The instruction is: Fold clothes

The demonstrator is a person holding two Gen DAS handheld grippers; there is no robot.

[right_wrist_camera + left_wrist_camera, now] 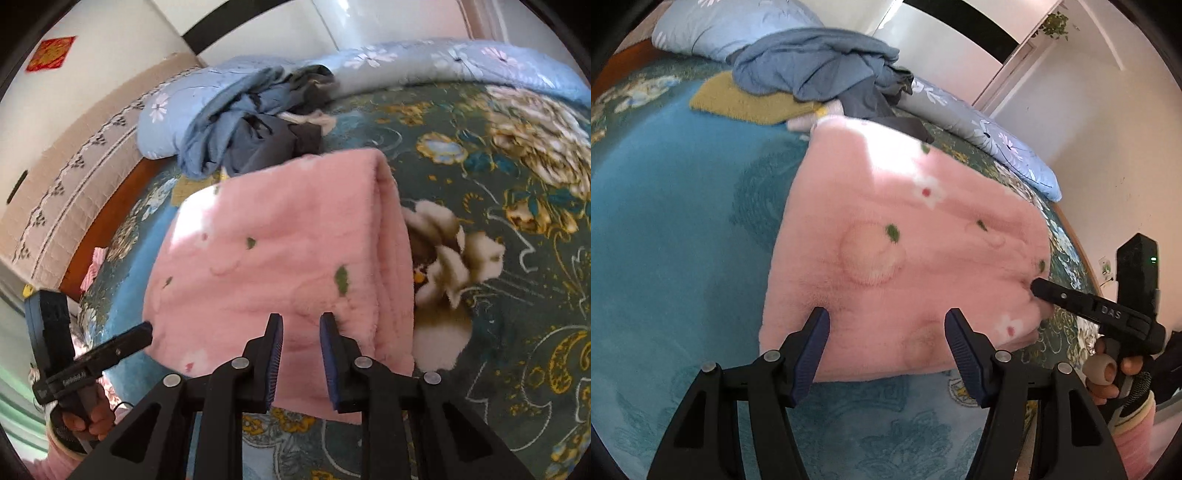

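Both claws, left (886,332) and right (301,338), angle down, open, over pink garment (905,240).

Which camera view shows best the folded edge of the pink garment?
The right wrist view: the pink garment's rounded fold runs in full along its right side, its layers visible. The left wrist view shows mostly the flat top; that edge is foreshortened at the far right.

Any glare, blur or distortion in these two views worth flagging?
Left wrist: a sunlit patch washes out the far end of the pink fleece garment; fisheye bends the bed cover. Right wrist: the same bright patch on the garment's far left corner, soft motion blur on the blue clothes pile, dark corners.
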